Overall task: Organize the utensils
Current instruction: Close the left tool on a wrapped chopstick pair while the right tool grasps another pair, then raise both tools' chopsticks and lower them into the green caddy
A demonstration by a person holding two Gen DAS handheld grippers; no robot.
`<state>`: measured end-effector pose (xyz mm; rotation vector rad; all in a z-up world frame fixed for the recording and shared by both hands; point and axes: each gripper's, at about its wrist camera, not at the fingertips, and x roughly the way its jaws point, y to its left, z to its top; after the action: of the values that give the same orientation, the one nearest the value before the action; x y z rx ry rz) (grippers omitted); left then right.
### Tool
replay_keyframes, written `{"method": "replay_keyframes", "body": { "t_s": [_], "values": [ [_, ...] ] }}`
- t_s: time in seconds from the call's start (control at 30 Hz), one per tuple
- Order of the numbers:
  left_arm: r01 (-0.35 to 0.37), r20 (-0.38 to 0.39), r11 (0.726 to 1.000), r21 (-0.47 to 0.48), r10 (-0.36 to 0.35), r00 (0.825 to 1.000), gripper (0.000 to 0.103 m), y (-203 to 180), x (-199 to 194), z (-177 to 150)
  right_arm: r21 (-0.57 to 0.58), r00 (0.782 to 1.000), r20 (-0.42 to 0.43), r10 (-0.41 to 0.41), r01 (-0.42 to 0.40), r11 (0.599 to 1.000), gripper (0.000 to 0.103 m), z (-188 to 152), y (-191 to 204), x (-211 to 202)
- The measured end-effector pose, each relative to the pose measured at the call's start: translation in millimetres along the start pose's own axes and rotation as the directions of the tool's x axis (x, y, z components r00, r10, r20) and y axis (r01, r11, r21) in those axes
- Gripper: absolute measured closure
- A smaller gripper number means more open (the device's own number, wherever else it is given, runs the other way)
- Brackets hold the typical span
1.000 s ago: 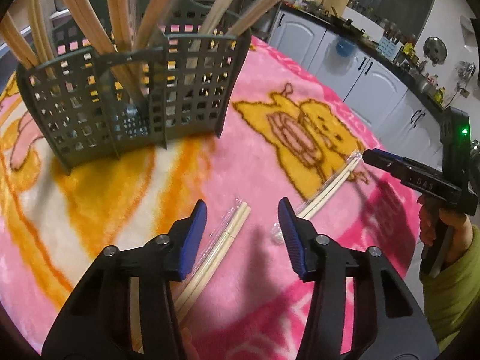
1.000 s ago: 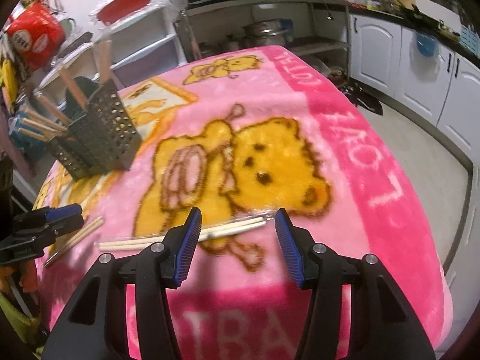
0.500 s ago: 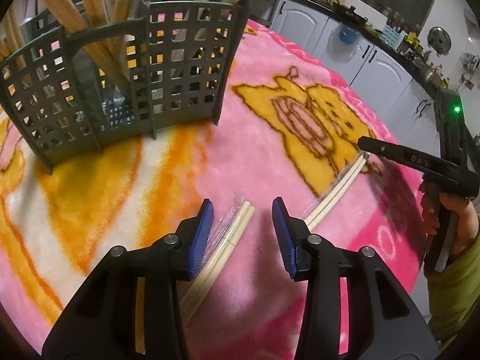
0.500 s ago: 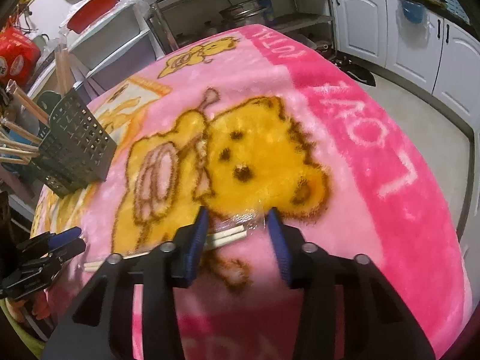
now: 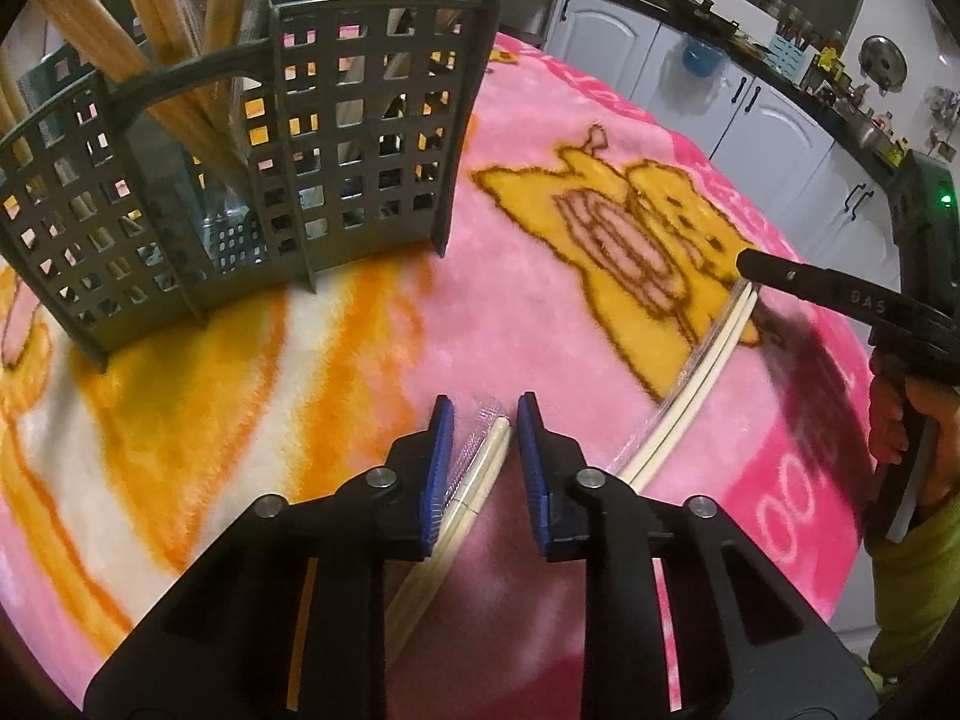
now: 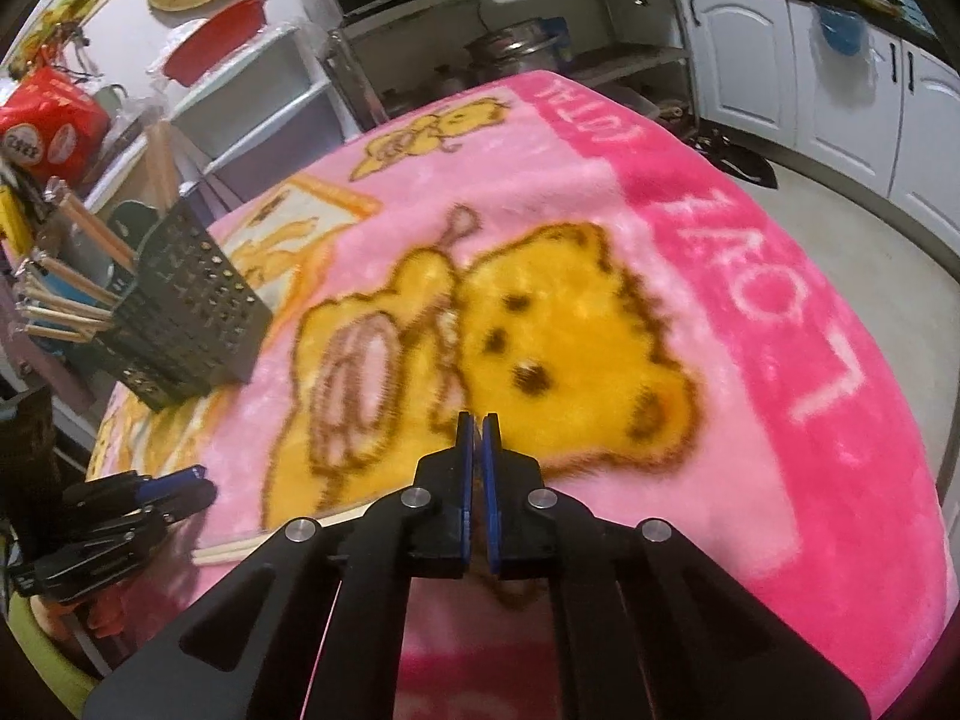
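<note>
A dark slotted caddy (image 5: 360,168) (image 6: 192,324) stands on the pink bear blanket (image 5: 540,330) with several wooden chopsticks upright in it. One plastic-wrapped chopstick pair (image 5: 489,456) lies between the blue pads of my left gripper (image 5: 486,420) (image 6: 201,483). Those jaws are closing, and a slim gap still shows beside the right pad. A second wrapped pair (image 5: 690,384) (image 6: 270,540) lies to the right. My right gripper (image 6: 476,420) (image 5: 744,264) is down on its far end, pads pinched together there. The pinch point itself is hidden.
White kitchen cabinets (image 5: 750,120) and metal shelving (image 6: 510,42) ring the table. The blanket drops off at the right edge (image 6: 888,420). A hand (image 5: 894,414) in a green sleeve holds the right gripper's handle.
Both pairs of jaws have narrowed. The right one went from wide around the chopstick end to pinched together. The left one drew in around its pair, and the caddy looms closer.
</note>
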<state>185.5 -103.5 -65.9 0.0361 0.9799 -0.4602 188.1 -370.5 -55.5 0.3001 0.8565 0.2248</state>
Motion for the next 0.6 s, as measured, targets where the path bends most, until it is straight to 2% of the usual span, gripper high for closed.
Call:
{"method": "replay_keyframes", "body": {
  "t_s": [0.3,0.6],
  "values": [
    [0.014,0.002,0.999,-0.034,-0.014,1.000,0.096,10,-6,2,-0.090,0.995,0.070,0.075,-0.069,0.994,0.100,12,34,-22],
    [-0.001,0.107,0.997,-0.073,0.009,0.994,0.097,24,-46,11,-0.229,0.979,0.126,0.160,-0.129,0.965,0.100,24,83,-50]
  ]
}}
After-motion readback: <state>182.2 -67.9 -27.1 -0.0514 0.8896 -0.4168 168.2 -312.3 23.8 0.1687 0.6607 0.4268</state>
